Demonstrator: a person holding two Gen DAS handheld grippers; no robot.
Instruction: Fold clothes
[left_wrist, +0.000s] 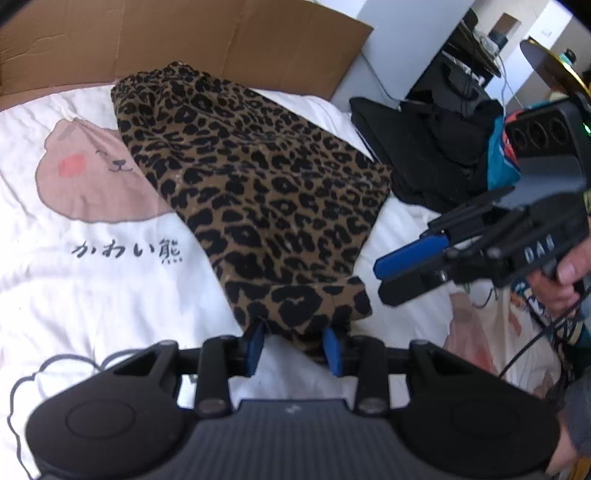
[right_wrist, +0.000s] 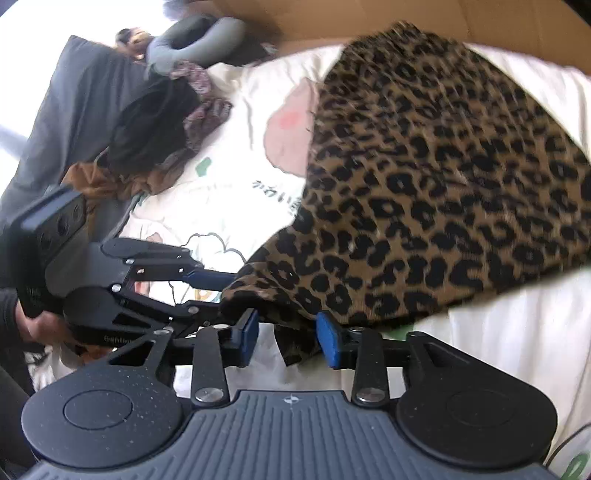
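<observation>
The left hand-held gripper (left_wrist: 295, 345), bottom centre, stands open around the near hem of the leopard-print garment (left_wrist: 258, 184) on the bed (left_wrist: 92, 295). The right hand-held gripper (left_wrist: 384, 273), mid-right, looks nearly closed, empty. The garment seems soft, light and limp; take it by corners.

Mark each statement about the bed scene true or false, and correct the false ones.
1. The leopard-print garment lies on a white bedcover printed with a cartoon bear. True.
2. The left gripper has red pads. False: its pads are blue.
3. Brown cardboard stands beyond the garment. True.
4. The right gripper rests on the garment's middle. False: it is off to the side, near the garment's near edge.
</observation>
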